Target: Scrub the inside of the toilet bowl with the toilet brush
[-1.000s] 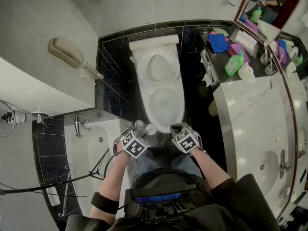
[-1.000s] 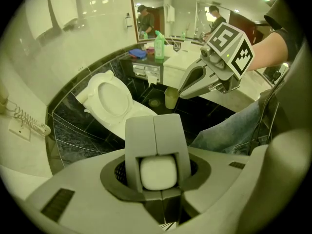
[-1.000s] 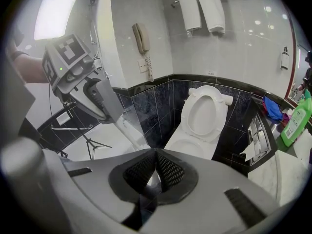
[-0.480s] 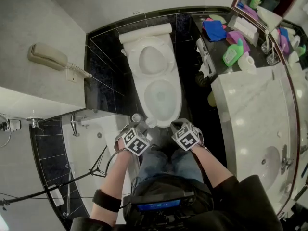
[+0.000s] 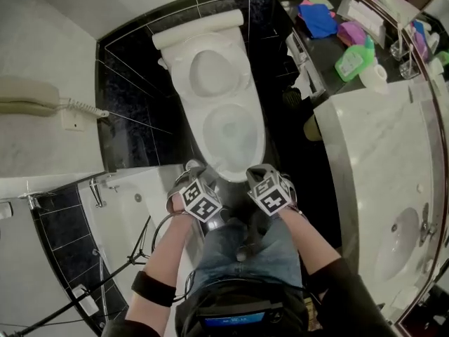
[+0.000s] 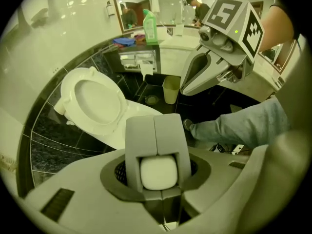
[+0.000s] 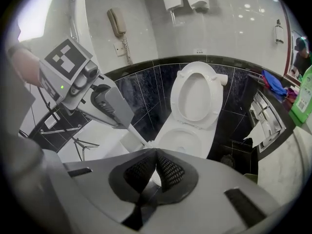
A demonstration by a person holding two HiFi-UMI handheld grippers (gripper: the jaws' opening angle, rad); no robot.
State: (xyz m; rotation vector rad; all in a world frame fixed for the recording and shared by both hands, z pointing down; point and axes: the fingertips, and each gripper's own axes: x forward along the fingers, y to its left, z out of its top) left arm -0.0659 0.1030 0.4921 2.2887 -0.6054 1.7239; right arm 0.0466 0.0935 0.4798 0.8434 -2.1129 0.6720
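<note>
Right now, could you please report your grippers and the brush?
Left gripper shut on toilet brush; right gripper shut, empty. Toilet bowl open, seat up. Nothing blocking.

Three cameras around one toilet (image 5: 256,146)
Head view looks steeply down from above; both gripper views sit low and close, facing along their fingers (image 6: 141,135), sharing its raised seat (image 7: 195,94).
</note>
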